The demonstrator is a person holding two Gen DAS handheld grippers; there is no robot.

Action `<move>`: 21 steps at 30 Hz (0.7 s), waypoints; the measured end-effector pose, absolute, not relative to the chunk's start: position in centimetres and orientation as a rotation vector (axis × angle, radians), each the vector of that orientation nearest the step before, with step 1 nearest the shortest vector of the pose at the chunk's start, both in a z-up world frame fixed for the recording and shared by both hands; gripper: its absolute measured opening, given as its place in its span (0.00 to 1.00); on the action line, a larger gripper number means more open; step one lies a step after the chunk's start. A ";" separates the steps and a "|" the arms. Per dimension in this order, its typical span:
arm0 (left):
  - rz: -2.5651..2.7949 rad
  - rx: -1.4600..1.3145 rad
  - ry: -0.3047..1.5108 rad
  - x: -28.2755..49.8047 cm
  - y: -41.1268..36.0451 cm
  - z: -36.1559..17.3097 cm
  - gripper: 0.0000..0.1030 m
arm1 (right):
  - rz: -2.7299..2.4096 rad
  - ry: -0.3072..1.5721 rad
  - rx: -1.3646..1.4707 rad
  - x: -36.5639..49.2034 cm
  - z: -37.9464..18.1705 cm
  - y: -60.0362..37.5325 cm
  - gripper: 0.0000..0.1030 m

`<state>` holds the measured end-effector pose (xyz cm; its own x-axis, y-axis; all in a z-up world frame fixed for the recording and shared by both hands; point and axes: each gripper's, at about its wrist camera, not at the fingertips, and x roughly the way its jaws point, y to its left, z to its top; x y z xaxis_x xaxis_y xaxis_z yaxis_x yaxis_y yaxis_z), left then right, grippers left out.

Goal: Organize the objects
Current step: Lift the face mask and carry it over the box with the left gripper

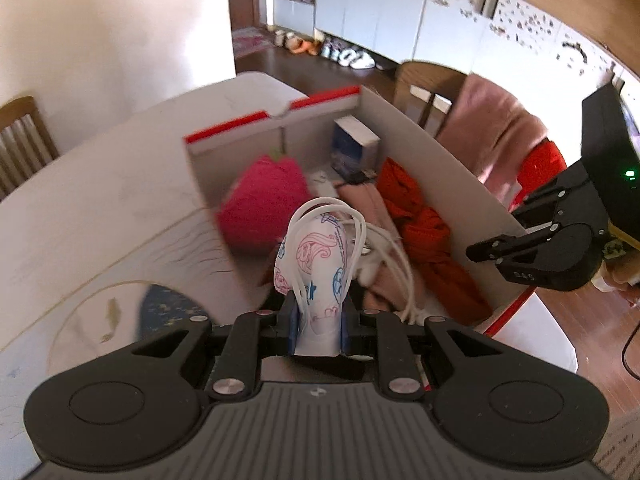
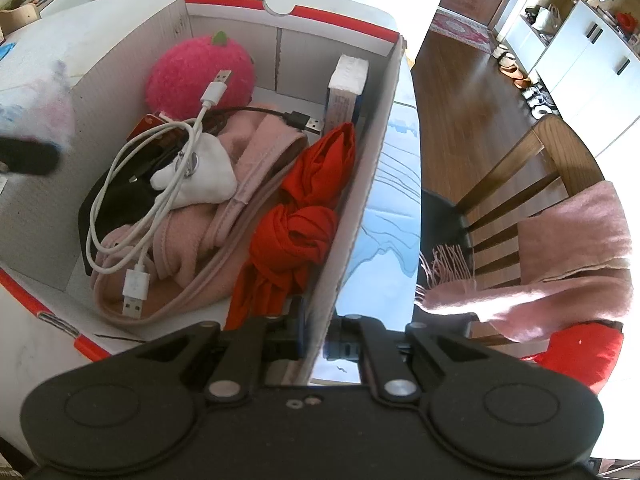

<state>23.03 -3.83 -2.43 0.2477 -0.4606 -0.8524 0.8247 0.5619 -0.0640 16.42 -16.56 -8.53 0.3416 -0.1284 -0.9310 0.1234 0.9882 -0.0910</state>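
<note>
Bright daylight, blown-out glare (tabletop), motion blur, fisheye bending

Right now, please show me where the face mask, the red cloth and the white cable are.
face mask (image 1: 320,264), left wrist view, printed middle
red cloth (image 2: 298,236), right wrist view, knot
white cable (image 2: 136,282), right wrist view, near plug

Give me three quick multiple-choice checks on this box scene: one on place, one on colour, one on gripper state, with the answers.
1. Where does the red cloth lie in the box?
A. against the side wall the right gripper holds
B. under the pink plush
C. outside on the table

2. What colour is the plush strawberry?
A. blue
B. pink
C. white

3. What is the left gripper doing?
A. hanging open, empty
B. clamped on a printed face mask
C. gripping a cable

Answers: 1 A, it lies along that wall. 2 B, pink with a green top. 3 B, the face mask sits between its pads.
</note>
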 end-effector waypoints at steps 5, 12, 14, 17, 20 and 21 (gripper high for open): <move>-0.922 0.468 1.023 23.0 -6.3 -4.3 0.18 | -0.166 1.201 0.004 16.5 -8.4 -16.7 0.07; -0.910 0.542 1.053 23.0 -8.4 -6.5 0.18 | -0.162 1.194 0.010 16.3 -8.3 -16.8 0.07; -0.914 0.555 1.063 23.0 -8.7 -7.0 0.18 | -0.161 1.192 0.011 16.3 -8.3 -16.9 0.07; -0.915 0.576 1.073 22.9 -9.3 -7.7 0.18 | -0.160 1.190 0.014 16.3 -8.3 -16.9 0.07; -0.914 0.596 1.077 22.8 -9.5 -8.1 0.21 | -0.159 1.186 0.013 16.3 -8.3 -17.0 0.07; -0.911 0.598 1.077 22.8 -9.5 -8.1 0.25 | -0.159 1.184 0.013 16.3 -8.2 -17.0 0.07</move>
